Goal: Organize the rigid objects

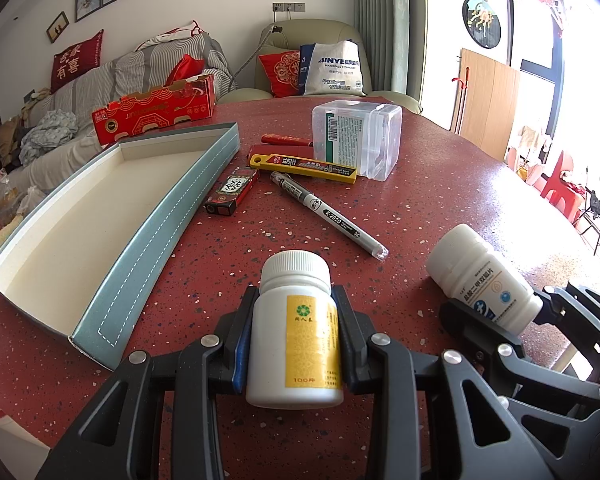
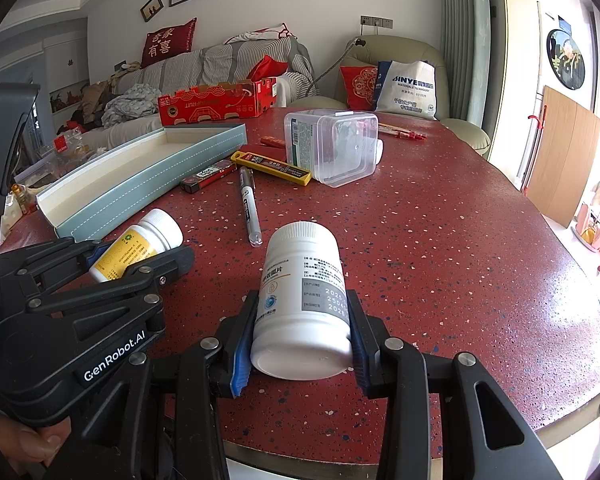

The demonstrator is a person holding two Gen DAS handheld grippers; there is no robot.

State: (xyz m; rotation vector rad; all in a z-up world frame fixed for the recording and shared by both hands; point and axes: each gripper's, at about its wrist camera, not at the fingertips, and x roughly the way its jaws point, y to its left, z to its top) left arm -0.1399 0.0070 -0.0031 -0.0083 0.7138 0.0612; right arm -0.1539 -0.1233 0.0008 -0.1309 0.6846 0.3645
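My left gripper [image 1: 295,308] is shut on a white pill bottle with a yellow label [image 1: 294,332], held above the red table; it also shows in the right wrist view [image 2: 138,246]. My right gripper [image 2: 302,312] is shut on a white pill bottle with a blue logo [image 2: 302,300], seen at the right of the left wrist view [image 1: 484,280]. The empty blue-grey tray [image 1: 148,240] lies to the left [image 2: 140,176]. A marker pen [image 1: 328,214], a yellow blade box [image 1: 304,166], a small black box [image 1: 232,192] and a red utility knife [image 1: 286,140] lie beyond.
A clear plastic container [image 1: 358,138] stands behind the blade box. A red carton [image 1: 156,114] sits at the table's far left edge. Red pens [image 2: 402,132] lie behind the container. A sofa and an armchair stand beyond the red table [image 2: 440,240].
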